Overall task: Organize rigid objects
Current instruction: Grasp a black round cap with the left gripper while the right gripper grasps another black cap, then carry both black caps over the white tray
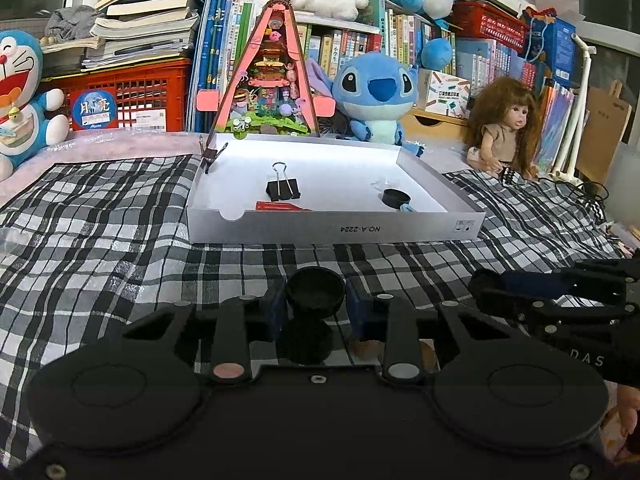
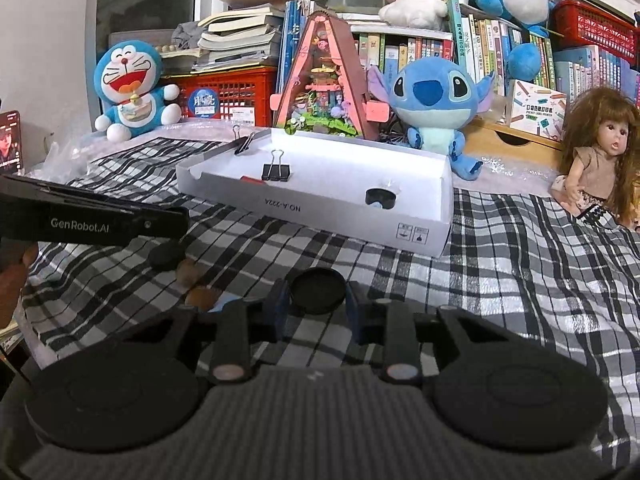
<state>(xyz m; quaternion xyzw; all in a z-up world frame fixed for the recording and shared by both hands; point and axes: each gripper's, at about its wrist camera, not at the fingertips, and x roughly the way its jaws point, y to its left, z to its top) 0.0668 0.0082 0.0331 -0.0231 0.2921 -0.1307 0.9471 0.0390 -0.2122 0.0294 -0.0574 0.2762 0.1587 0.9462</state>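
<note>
My left gripper (image 1: 316,304) is shut on a black round cap (image 1: 316,290), held just above the checked cloth. My right gripper (image 2: 318,300) is shut on a second black round cap (image 2: 319,287), also low over the cloth. A white shallow box (image 1: 280,229) lies ahead with a black binder clip (image 1: 283,188), a red strip (image 1: 280,207) and a black cap (image 1: 395,197) inside; a second clip (image 1: 211,156) hangs on its far left rim. The box (image 2: 344,216) also shows in the right wrist view. The right gripper (image 1: 552,288) shows at the right in the left wrist view.
A black disc (image 2: 166,256) and two brown discs (image 2: 200,296) lie on the cloth under the left gripper's body (image 2: 92,220). Doraemon (image 2: 132,88), Stitch (image 2: 436,100), a pink triangular toy house (image 2: 324,80), a doll (image 2: 600,160) and book stacks stand behind the box.
</note>
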